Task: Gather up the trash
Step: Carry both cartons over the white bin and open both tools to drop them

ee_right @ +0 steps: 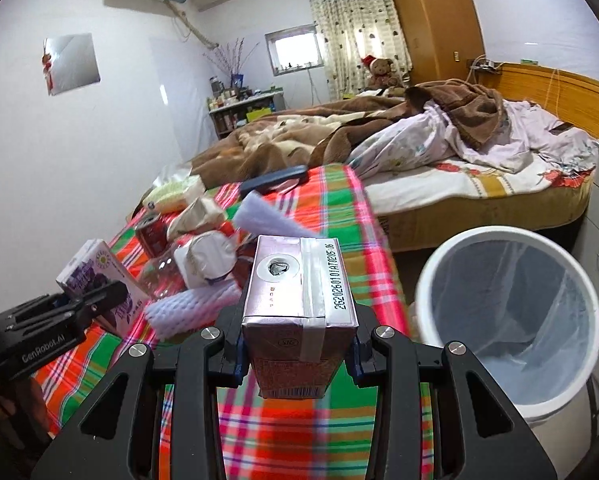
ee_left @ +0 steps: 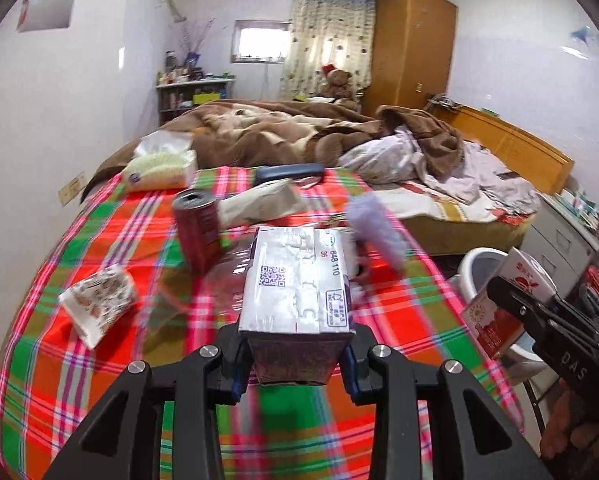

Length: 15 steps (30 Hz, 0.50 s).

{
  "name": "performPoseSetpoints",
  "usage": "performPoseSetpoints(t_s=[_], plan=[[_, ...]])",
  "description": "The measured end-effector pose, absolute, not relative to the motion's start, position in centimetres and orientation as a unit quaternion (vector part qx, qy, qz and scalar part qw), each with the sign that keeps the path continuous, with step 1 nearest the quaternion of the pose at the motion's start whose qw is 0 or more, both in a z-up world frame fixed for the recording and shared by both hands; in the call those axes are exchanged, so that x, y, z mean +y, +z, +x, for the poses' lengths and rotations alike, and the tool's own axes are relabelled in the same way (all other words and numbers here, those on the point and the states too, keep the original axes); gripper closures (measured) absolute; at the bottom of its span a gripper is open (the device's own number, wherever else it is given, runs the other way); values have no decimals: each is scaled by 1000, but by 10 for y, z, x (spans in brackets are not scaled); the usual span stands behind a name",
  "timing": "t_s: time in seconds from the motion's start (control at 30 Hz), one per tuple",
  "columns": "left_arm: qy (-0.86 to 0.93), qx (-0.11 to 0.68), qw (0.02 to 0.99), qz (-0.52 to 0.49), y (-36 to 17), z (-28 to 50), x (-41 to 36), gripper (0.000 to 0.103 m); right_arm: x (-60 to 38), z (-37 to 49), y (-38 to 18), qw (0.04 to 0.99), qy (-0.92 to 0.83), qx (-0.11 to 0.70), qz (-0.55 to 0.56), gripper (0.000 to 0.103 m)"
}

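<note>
My left gripper (ee_left: 295,364) is shut on a purple drink carton (ee_left: 297,280) held above the plaid table (ee_left: 99,360). My right gripper (ee_right: 297,360) is shut on a red drink carton (ee_right: 299,292) above the table's right side, left of the white lined trash bin (ee_right: 507,320). In the left wrist view the right gripper (ee_left: 539,304) and its carton (ee_left: 511,296) hang in front of the bin (ee_left: 479,264). In the right wrist view the left gripper (ee_right: 71,312) holds its purple carton (ee_right: 99,276). A red can (ee_left: 197,228), a patterned wrapper (ee_left: 99,300) and purple foam (ee_left: 375,228) lie on the table.
A tissue pack (ee_left: 159,168), a paper bag (ee_left: 263,200) and a dark case (ee_left: 289,172) lie at the table's far end. White foam net (ee_right: 191,308) and crumpled paper (ee_right: 207,256) sit mid-table. A bed with blankets (ee_right: 419,148) stands behind, drawers (ee_left: 559,236) at right.
</note>
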<state>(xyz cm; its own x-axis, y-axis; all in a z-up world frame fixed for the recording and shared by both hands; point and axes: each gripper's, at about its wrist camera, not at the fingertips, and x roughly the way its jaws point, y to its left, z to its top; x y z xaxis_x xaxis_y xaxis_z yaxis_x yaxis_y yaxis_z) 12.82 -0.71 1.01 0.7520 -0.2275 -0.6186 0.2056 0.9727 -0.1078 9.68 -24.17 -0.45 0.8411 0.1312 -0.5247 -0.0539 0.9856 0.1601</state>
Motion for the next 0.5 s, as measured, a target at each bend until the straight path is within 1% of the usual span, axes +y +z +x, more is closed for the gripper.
performPoseSetpoints(t_s=[0.33, 0.5], plan=[[-195, 333, 923, 4, 20, 130, -93, 67, -301, 92, 6, 962, -5, 264, 72, 65], [-235, 339, 911, 15, 17, 135, -137, 67, -330, 93, 2, 959, -32, 273, 69, 65]])
